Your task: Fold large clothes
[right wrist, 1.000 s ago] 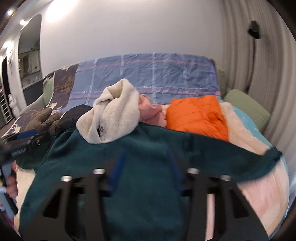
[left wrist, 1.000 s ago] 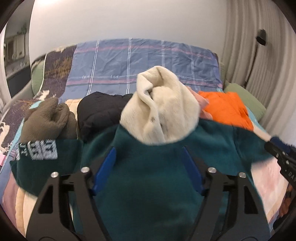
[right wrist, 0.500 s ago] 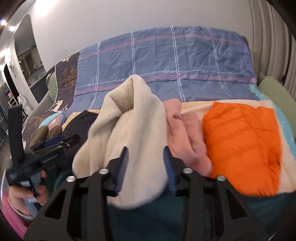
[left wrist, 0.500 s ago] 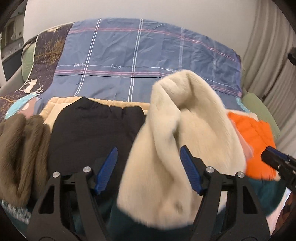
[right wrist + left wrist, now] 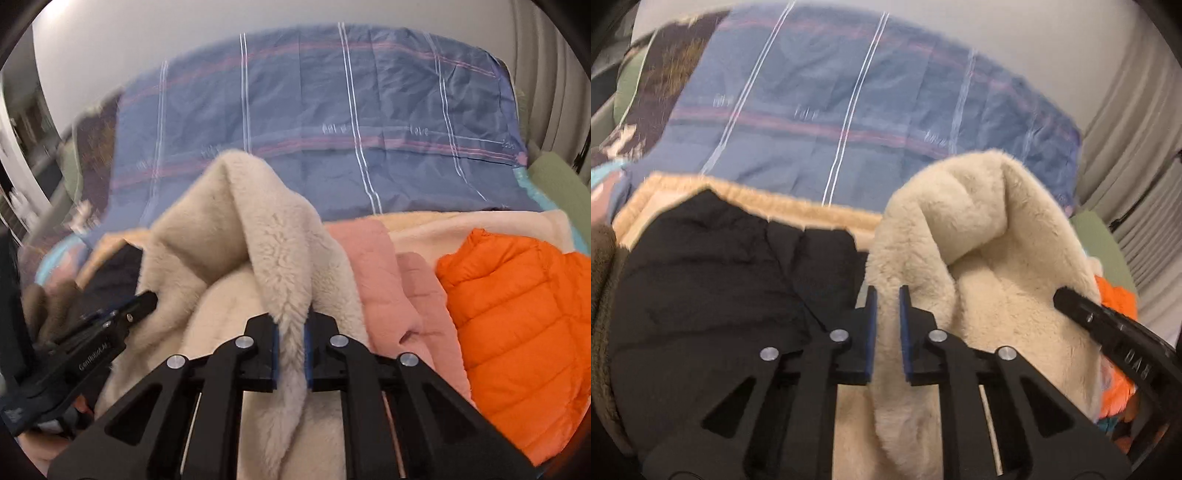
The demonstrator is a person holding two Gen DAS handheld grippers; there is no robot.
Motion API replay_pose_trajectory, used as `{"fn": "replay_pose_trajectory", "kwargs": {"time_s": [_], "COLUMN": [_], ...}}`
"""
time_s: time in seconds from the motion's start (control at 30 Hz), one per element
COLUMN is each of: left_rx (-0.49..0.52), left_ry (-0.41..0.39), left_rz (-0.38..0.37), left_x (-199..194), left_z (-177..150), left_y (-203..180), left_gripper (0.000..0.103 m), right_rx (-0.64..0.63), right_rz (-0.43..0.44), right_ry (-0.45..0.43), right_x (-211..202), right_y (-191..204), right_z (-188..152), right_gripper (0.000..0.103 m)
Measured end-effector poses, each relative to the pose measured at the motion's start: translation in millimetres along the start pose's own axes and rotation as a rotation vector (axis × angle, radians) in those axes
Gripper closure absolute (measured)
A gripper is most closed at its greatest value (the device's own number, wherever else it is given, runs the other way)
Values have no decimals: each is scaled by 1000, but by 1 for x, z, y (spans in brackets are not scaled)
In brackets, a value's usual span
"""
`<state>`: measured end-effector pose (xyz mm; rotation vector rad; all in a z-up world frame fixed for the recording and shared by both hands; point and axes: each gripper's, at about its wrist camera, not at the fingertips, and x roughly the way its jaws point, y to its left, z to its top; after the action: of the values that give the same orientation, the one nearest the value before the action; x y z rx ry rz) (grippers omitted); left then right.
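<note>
A: Since a second ago both grippers have travelled up the bed; the teal fleece that filled the foreground then is almost out of sight, and the cream fleece coat [image 5: 990,258] fills the view.

B: And the fingers?

A: The left gripper [image 5: 885,295] was wide apart; now its blue pads are clamped on a fold at the coat's left edge. The right gripper [image 5: 290,325] is closing on a ridge of the same coat [image 5: 258,236], pile squeezed between its pads.

B: Count the clothes.

A: One cream coat heaped mid-bed. One black padded jacket [image 5: 713,288] touching its left side. One orange puffer jacket [image 5: 524,325] to the right, with one pink garment [image 5: 380,280] between it and the coat. One brown fleece [image 5: 600,295] at the far left, cut off by the frame.

B: Room to move?

A: The blue checked quilt [image 5: 314,110] behind the pile lies bare up to the wall. A peach blanket [image 5: 764,206] edges out under the black jacket. Curtains hang close on the right.

B: What's hard to read?

A: The coat's lower part is hidden behind the gripper bodies. In the left view the orange jacket [image 5: 1119,302] is only a sliver behind the right gripper's arm. The left margin of the right view is blurred.
</note>
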<state>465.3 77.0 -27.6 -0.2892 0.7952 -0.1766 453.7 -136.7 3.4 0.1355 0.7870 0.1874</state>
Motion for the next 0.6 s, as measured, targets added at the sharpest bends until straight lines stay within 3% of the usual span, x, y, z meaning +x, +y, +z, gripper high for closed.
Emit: {"fn": "replay_pose_trajectory", "kwargs": {"time_s": [0.17, 0.23, 0.33, 0.4, 0.43, 0.47, 0.5, 0.53, 0.6], "left_rx": [65, 90, 168, 227, 239, 247, 253, 253, 248], "left_ry": [-149, -208, -249, -246, -238, -223, -197, -189, -167], "left_rz": [-89, -150, -206, -206, -192, -180, -159, -138, -113], "left_x": [-90, -133, -183, -206, -210, -209, -205, -201, -191], "left_z": [-15, -32, -72, -107, -119, -128, -136, -141, -144], "left_y": [4, 10, 17, 18, 20, 20, 18, 16, 11], "left_gripper": [95, 103, 103, 102, 98, 84, 60, 51, 43], "right_rx": [-24, -80, -171, -214, -228, -233, -230, -214, -156], "right_rz": [120, 129, 123, 119, 108, 84, 71, 63, 53], "right_ry": [-154, -209, -264, -233, -199, -148, -110, -73, -49], "right_x": [-85, -120, -168, -184, -185, -183, -182, -180, -183], "right_y": [-26, -31, -36, -40, -41, -44, -46, -49, -57], "right_z": [-30, -56, -115, -162, -180, -199, -211, -220, -229], "right_gripper": [94, 94, 94, 93, 92, 92, 92, 88, 78]}}
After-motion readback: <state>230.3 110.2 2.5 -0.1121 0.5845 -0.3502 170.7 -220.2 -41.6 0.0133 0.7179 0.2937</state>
